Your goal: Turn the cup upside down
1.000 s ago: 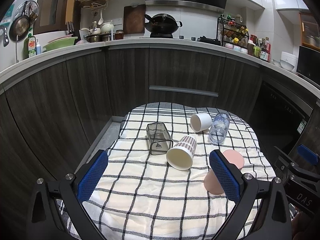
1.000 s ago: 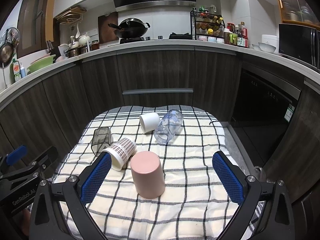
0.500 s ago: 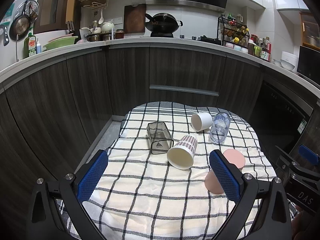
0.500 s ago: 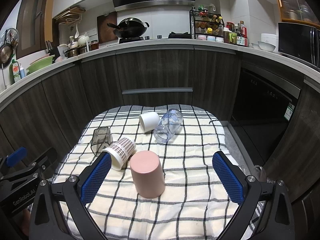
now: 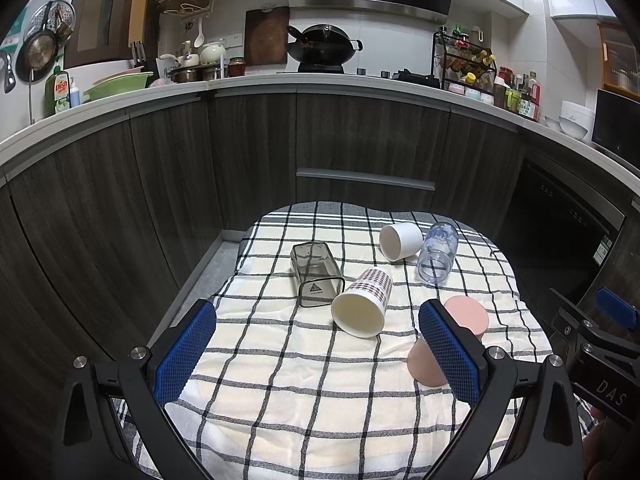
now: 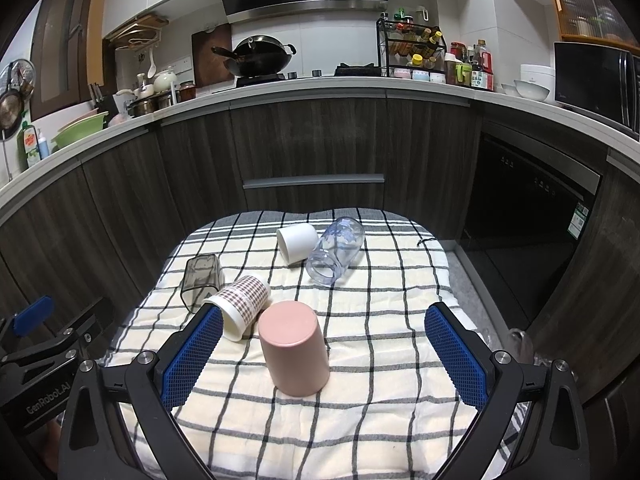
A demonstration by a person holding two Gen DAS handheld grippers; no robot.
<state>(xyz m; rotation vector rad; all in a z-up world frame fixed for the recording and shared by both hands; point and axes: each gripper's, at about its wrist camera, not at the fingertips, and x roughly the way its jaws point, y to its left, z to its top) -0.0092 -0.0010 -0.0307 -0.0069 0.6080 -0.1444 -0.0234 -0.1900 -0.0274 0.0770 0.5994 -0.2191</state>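
A pink cup (image 6: pixel 294 354) stands upside down on the checked cloth (image 6: pixel 380 340), between my right gripper's open fingers and nearer the left one; it also shows in the left wrist view (image 5: pixel 466 316), partly behind that gripper's right finger. A plaid paper cup (image 5: pixel 362 304) (image 6: pixel 240 304), a smoky square cup (image 5: pixel 316 278) (image 6: pixel 200 278), a white cup (image 5: pixel 400 240) (image 6: pixel 297 239) and a clear jar (image 5: pixel 438 256) (image 6: pixel 336 254) lie on their sides. My left gripper (image 5: pixel 318 354) and right gripper (image 6: pixel 324 356) are open and empty, above the cloth's near edge.
The cloth covers a small table (image 5: pixel 248 240) in front of dark kitchen cabinets (image 5: pixel 360 140). The floor (image 5: pixel 200 276) drops away left and right of it. The right gripper's body shows at the right edge of the left wrist view (image 5: pixel 592 344).
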